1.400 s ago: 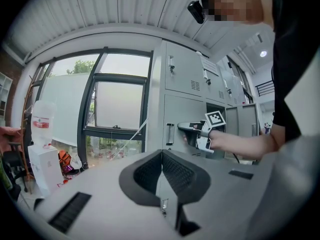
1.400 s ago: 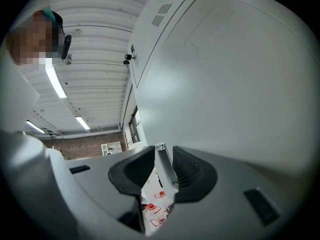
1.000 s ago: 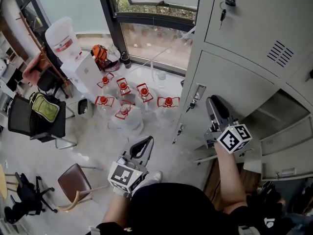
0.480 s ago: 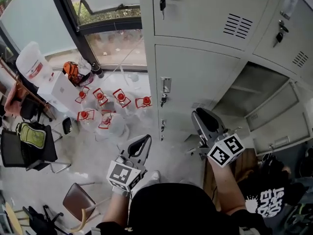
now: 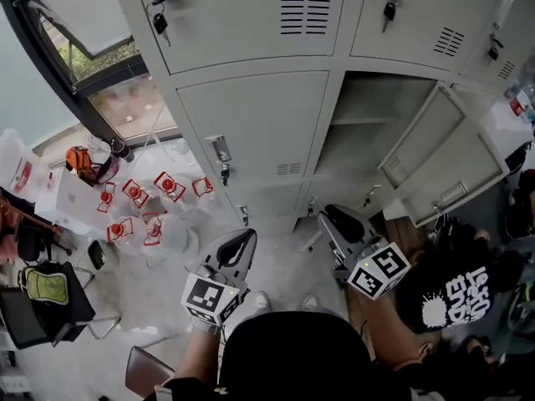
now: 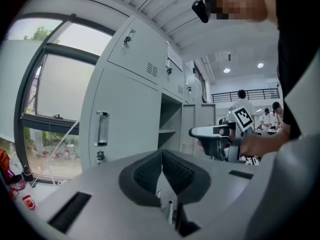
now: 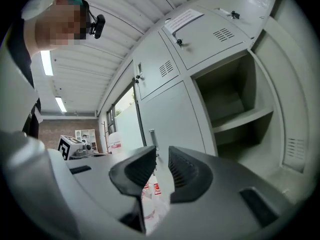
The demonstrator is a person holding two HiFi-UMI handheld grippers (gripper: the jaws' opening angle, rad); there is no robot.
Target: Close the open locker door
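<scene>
A bank of grey lockers (image 5: 251,124) fills the top of the head view. One compartment (image 5: 368,124) stands open, with a shelf inside, and its door (image 5: 447,153) swings out to the right. My right gripper (image 5: 333,217) hovers below that opening, apart from the door, its jaws a narrow gap apart with nothing between them. My left gripper (image 5: 242,242) is held lower left, in front of the closed locker with a handle (image 5: 221,150), shut and empty. The right gripper view shows the open compartment (image 7: 235,99) and its door (image 7: 295,114) ahead of the gripper (image 7: 162,156). The left gripper (image 6: 161,154) faces the lockers.
Several water bottles with red caps (image 5: 138,207) stand on the floor at the left, near a window (image 5: 109,82). A chair with a green bag (image 5: 46,295) is further left. A person in a black shirt (image 5: 456,295) is at the lower right, beside the open door.
The head view has swung right, so the lockers and open compartment now sit centred. Both grippers hold about the same pose; the right one appears slightly lower and nearer the open compartment.
</scene>
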